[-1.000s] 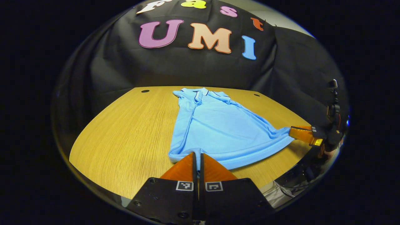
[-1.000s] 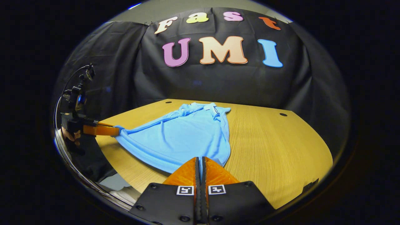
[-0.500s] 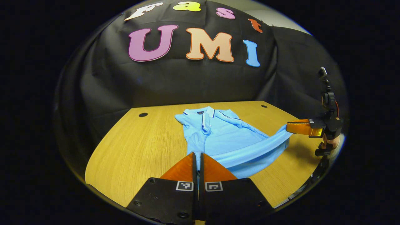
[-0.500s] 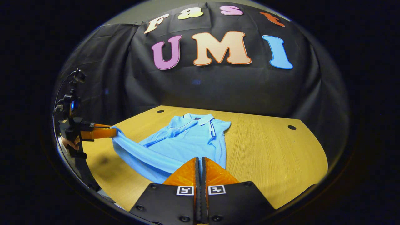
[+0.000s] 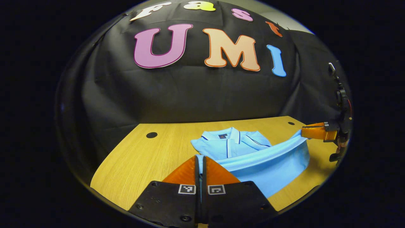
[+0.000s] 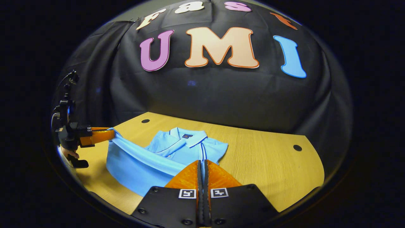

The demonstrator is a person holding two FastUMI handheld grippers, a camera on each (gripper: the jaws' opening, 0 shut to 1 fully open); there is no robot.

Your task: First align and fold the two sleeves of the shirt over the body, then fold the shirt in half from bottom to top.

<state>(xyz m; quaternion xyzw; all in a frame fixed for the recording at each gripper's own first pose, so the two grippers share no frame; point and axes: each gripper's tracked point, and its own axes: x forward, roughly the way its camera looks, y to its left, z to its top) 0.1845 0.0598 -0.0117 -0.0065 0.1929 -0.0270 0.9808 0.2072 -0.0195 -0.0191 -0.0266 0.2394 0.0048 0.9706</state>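
Observation:
A light blue polo shirt (image 5: pixel 253 167) lies on the wooden table (image 5: pixel 136 158), its collar (image 5: pixel 231 137) toward the wall. My left gripper (image 5: pixel 200 157) is shut on one corner of the bottom hem. In the same view the right gripper (image 5: pixel 303 131) holds the other hem corner, raised off the table at the far right. The hem stretches as a band between them, over the shirt's body. In the right gripper view my right gripper (image 6: pixel 202 161) is shut on the shirt (image 6: pixel 139 171), and the left gripper (image 6: pixel 111 134) pinches the far corner at left. The collar (image 6: pixel 186 139) lies just beyond the lifted hem.
The black cloth wall (image 5: pixel 190 95) rises right behind the table's far edge. Small round holes (image 5: pixel 151 135) (image 6: pixel 297 147) sit in the tabletop near its back corners. A hand (image 6: pixel 68 153) holds the left gripper's handle. Bare wood (image 6: pixel 269 164) stretches to the right of the shirt.
Both grippers have lifted the bottom hem and carried it forward toward the collar. The shirt's lower part now hangs folded over the body, and the wall looms closer.

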